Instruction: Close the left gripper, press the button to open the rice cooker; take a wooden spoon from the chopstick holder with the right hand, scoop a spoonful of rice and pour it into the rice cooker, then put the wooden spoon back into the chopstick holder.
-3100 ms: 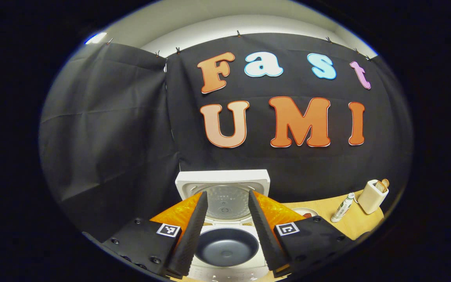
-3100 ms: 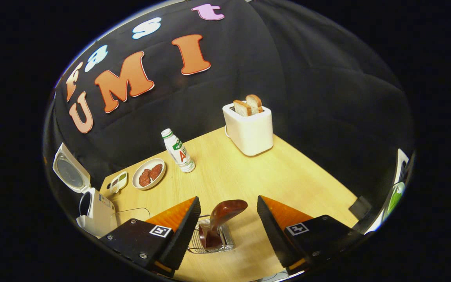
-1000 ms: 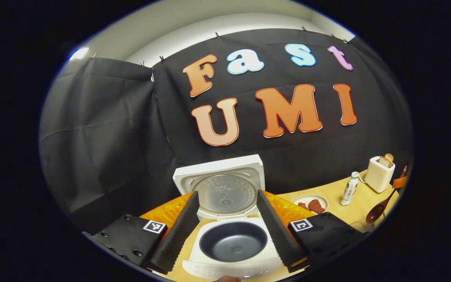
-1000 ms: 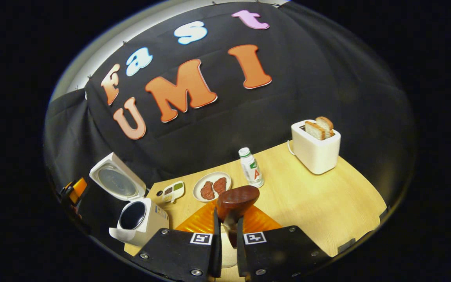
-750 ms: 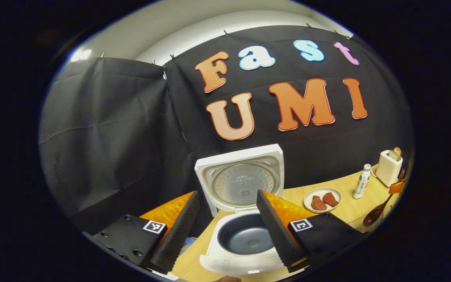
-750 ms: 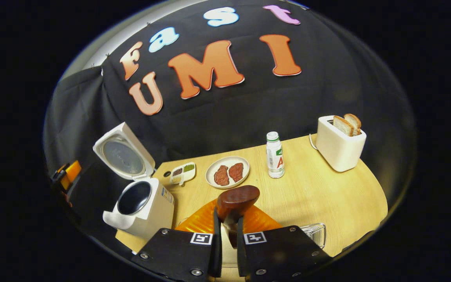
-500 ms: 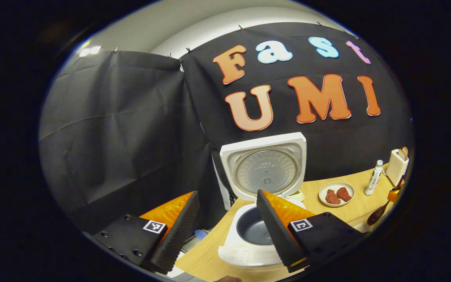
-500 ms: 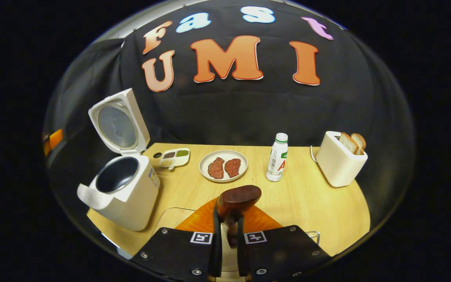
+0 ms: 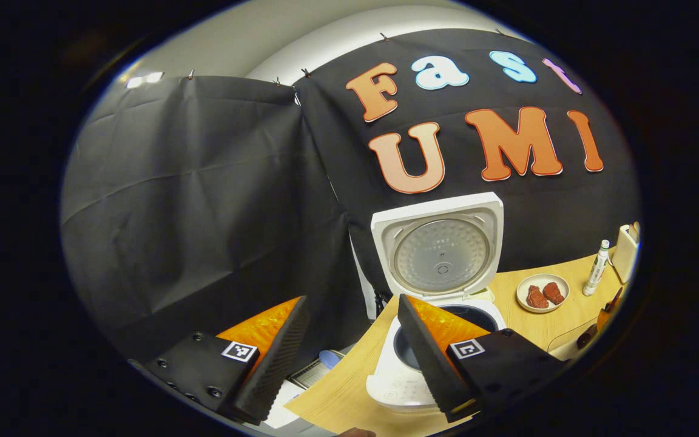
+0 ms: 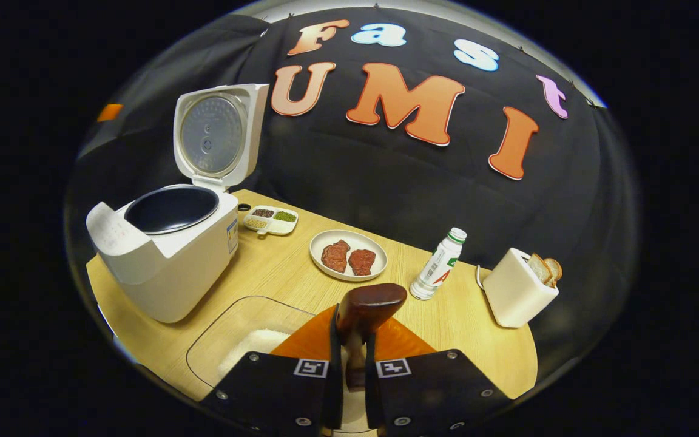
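Right gripper [image 10: 349, 358] swung over rice container [image 10: 237, 340], jaws clamping wooden spoon [image 10: 364, 309]; left gripper [image 9: 352, 358] jaws apart.

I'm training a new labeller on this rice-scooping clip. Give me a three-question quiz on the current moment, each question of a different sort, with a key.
1. True or false: the rice cooker has its lid shut.
2. What do the right tongs hold? A) the bottle B) the wooden spoon C) the plate
3. Fill in: the clear container near the right tongs holds white ____.

Key:
1. False: the lid stands up, and the dark inner pot shows bare.
2. B: both fingers press on the wooden spoon. The bottle and the plate with two pieces of meat rest on the table. The left tongs are open.
3. rice.
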`<state>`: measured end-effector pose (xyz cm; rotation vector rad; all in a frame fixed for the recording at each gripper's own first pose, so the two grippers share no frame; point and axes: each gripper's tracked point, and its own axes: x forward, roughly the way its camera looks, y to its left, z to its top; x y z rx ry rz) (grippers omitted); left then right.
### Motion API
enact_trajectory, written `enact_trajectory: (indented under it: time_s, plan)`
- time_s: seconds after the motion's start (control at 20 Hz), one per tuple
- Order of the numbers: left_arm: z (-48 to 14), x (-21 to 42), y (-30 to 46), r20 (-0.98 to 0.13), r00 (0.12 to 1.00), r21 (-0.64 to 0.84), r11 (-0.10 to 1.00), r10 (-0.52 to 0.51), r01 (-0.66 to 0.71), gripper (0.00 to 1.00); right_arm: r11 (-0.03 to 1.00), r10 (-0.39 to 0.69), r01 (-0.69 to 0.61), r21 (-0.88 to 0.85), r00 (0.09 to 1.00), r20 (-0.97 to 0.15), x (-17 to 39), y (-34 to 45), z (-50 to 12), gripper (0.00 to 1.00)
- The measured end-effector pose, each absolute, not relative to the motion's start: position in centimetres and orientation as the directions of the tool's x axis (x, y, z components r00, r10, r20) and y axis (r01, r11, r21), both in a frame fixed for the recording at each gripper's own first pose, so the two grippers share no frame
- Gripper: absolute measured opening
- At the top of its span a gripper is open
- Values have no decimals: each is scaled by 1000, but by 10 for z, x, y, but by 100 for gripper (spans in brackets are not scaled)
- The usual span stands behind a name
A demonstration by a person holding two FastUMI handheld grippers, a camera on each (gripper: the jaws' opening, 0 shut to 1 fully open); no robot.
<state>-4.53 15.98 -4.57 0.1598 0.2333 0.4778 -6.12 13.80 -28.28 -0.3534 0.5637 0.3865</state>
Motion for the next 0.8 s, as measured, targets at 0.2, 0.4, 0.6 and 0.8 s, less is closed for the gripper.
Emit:
enact_trajectory:
  time_s: [0.2,0.4,0.6,0.8]
  plan:
    - [-47,-42,159,-191,862,201,878,470,-434,96,856,284,-475,-205,763,-581,-82,150,-298,15]
    - [-51,-46,164,-197,857,202,875,477,-440,96,882,319,-465,-80,713,-625,-94,161,-315,15]
    - [-57,-54,170,-209,848,196,870,487,-451,96,902,311,-431,-32,699,-643,-91,159,-314,15]
    - [-57,-59,180,-203,841,202,862,501,-464,96,942,280,-332,58,678,-679,-80,149,-313,15]
